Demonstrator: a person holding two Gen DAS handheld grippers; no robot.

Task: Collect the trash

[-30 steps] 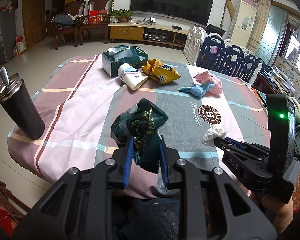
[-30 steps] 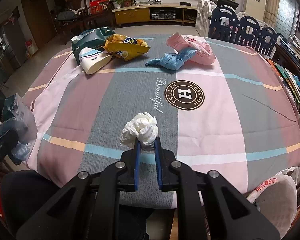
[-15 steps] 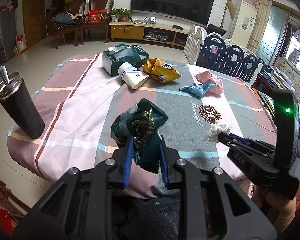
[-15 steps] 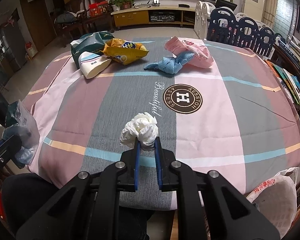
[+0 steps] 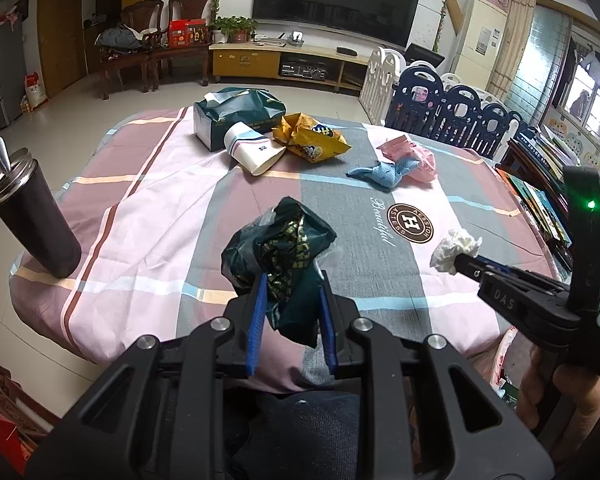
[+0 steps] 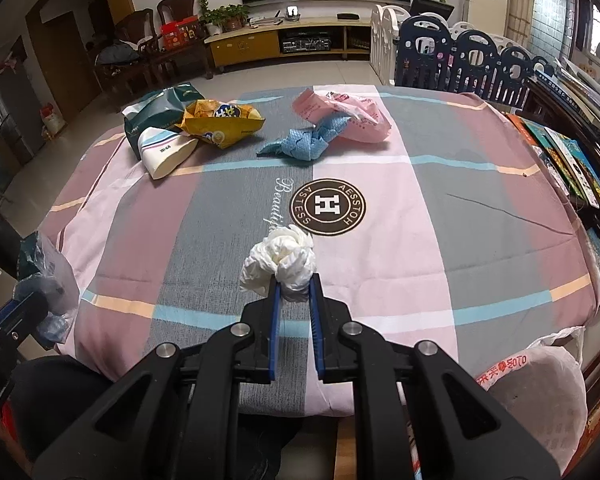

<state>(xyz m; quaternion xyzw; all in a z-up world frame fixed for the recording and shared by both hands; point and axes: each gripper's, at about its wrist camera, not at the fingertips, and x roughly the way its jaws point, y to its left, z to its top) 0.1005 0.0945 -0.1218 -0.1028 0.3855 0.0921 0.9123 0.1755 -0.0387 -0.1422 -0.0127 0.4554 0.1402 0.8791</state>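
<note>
Right tongs (image 6: 293, 294) have lifted and swung inward since a second ago. In the left wrist view they were low at 4 o'clock with the wad near the surface edge; now they sit higher, still around 3–4 o'clock, with the wad clear of the cloth. Left tongs (image 5: 291, 300) haven't budged.

Largest to smallest:
- Surface (image 6: 380, 248), covered in a pink, grey and mauve plaid cloth with a round brown logo: unchanged.
- Dark cylindrical tumbler with a metal lid (image 5: 32, 216) at 9 o'clock in the left wrist view: untouched, and probably not trash.
- Far litter, all where it was: dark green paper tissue pack (image 6: 160, 112), crushed white paper cup (image 6: 168, 154) and yellow crisp bag (image 6: 220, 120) at 11 o'clock; pink plastic bag (image 6: 348, 114) with a twisted blue cloth-like scrap (image 6: 300, 144) at 12 o'clock.
- Crumpled dark green plastic bag with gold print (image 5: 284, 248): pinched between the left jaws, which stand narrow, clamped on it. Looks like the collection bag, though I can't confirm its mouth is open.
- Crumpled white tissue wad (image 6: 280, 260): gripped at its near end between the right jaws, which are nearly closed and holding firm.

Read: pick of the wad is done and the transfer has started. Next comes bringing the wad over to the green bag at 8–9 o'clock from the right tongs. Risk is that the bag is bunched up, so the drop may miss. Five pieces are still left at the far edge.
</note>
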